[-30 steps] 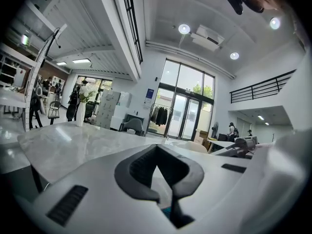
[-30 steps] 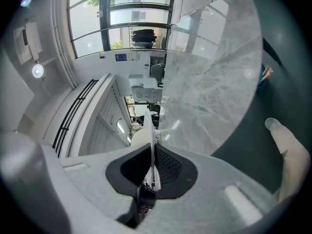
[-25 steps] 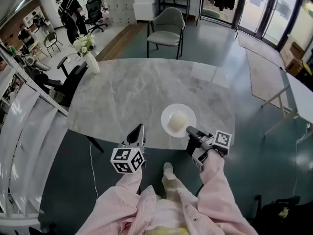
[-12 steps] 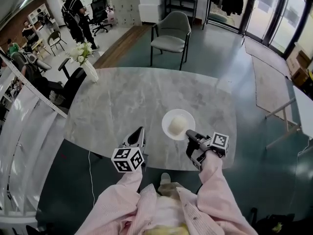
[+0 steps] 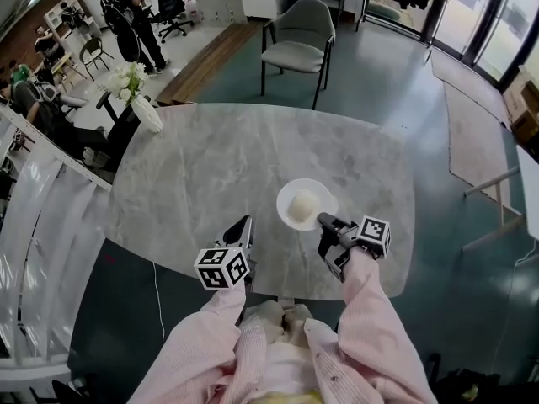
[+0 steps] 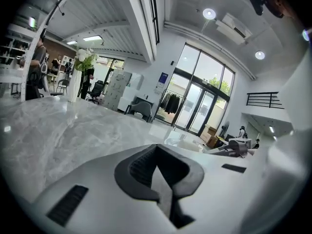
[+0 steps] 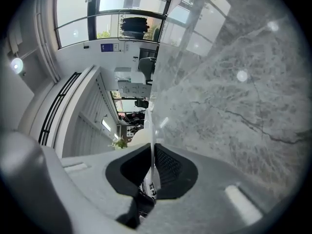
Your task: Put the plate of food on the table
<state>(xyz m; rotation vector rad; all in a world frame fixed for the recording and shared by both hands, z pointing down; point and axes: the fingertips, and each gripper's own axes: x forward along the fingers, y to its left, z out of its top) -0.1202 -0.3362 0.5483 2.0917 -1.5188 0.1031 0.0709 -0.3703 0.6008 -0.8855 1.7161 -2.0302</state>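
A white plate point(image 5: 289, 218) carrying a pale round bun point(image 5: 303, 204) is over the front right part of the grey marble table point(image 5: 202, 167). My right gripper point(image 5: 324, 222) is shut on the plate's near rim. In the right gripper view the rim point(image 7: 151, 130) runs edge-on between the closed jaws of that gripper point(image 7: 152, 172). Whether the plate rests on the tabletop I cannot tell. My left gripper point(image 5: 244, 224) hovers over the table's front edge, left of the plate. It is shut and empty, and its own view shows the left gripper point(image 6: 158, 172) with nothing in it.
A vase of white flowers point(image 5: 135, 91) stands at the table's far left corner. Beyond the table is a grey chair point(image 5: 295, 45). A white rack point(image 5: 42, 217) runs along the left side. People point(image 5: 126, 15) stand at the back left.
Both grippers and the plate now sit farther in from the table's front edge. The right gripper's hold on the plate rim is unchanged.
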